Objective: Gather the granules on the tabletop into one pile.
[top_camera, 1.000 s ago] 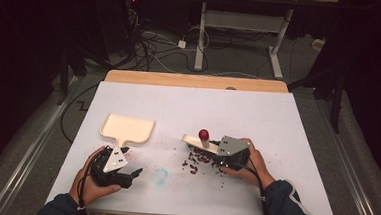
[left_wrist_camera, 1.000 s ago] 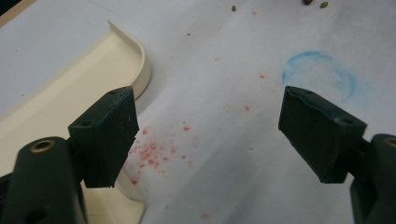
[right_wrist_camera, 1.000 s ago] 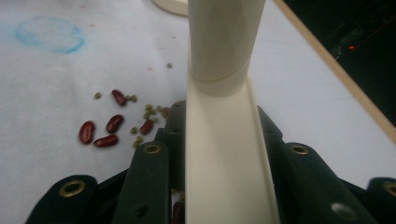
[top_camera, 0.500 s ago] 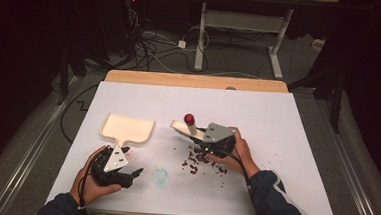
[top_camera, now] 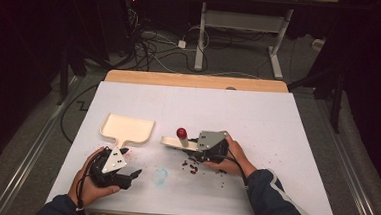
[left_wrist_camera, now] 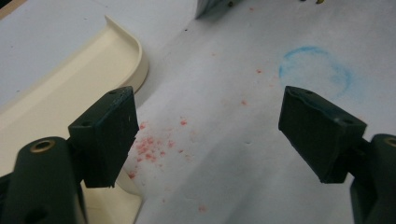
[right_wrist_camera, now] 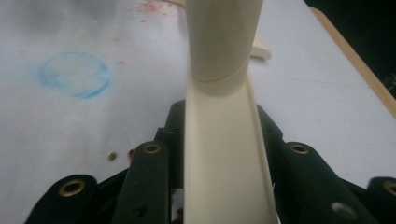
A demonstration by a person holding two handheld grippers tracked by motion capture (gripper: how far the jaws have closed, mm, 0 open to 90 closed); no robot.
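Right now my right gripper [top_camera: 191, 146] is clamping the handle of a cream brush [right_wrist_camera: 219, 116], jaws nearly closed on it from both sides. In the right gripper view the handle is running straight up between the jaws, wide end ahead of them. In the high view the brush head [top_camera: 170, 141] is sticking out just past the jaw tips, with a red ball [top_camera: 182, 133] sitting on it right at the tips.

Dark crumbs [top_camera: 191, 166] are lying just beside and under that gripper, on the side nearer me. A few more are scattered farther off to its outer side.

My left gripper [top_camera: 126, 176] is resting low on the table [top_camera: 277, 123], jaws standing wide apart, nothing between them. In the left gripper view the cream dustpan [left_wrist_camera: 60, 84] is sitting just beside the jaw at that view's left; its raised curved rim is running close past that jaw. Pink specks [left_wrist_camera: 149, 144] are lying on the white surface between the jaws, close to the pan rim. A faint blue ring [left_wrist_camera: 315, 70] is lying ahead of the other jaw, and it is also off to one side of the right gripper's jaws.

Room: the stretch ahead of the brush head is bare white table up to the wooden far edge [top_camera: 195, 81]. The pan mouth is facing away from my left gripper.
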